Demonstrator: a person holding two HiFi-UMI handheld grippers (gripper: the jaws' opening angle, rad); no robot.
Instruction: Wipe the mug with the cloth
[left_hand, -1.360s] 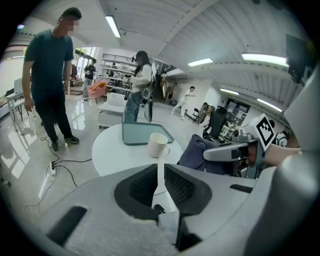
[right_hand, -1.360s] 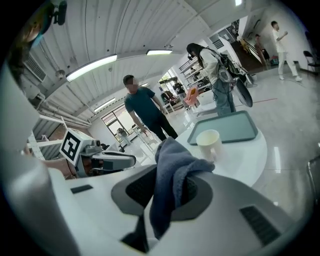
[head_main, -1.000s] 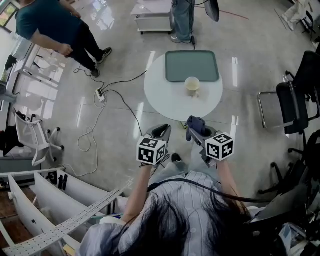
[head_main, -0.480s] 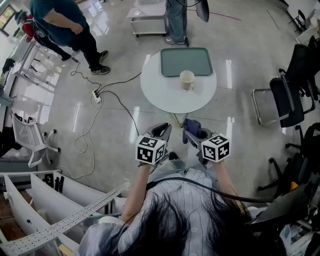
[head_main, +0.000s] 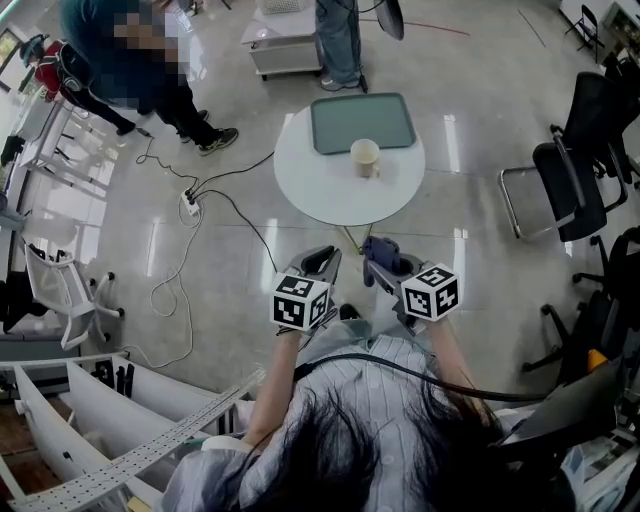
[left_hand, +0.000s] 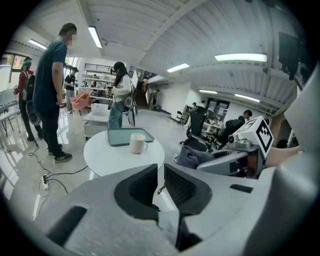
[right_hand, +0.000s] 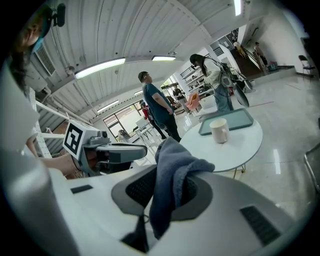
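Right hand-held gripper (right_hand: 170, 192) pinched my blue cloth (right_hand: 175, 160). Left hand-held gripper (left_hand: 161, 182) was pressed almost together. Mug (head_main: 365, 157) stood upright on round surface (head_main: 320, 190), well apart from both.

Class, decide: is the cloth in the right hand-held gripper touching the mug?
Apart. The head view shows the cloth held short of the table, with bare tabletop between it and the mug.

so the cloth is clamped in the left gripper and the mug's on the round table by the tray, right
Not quite: the cloth is clamped in the right gripper, as the right gripper view shows; the left gripper holds nothing. The mug does stand on the round table by the tray.
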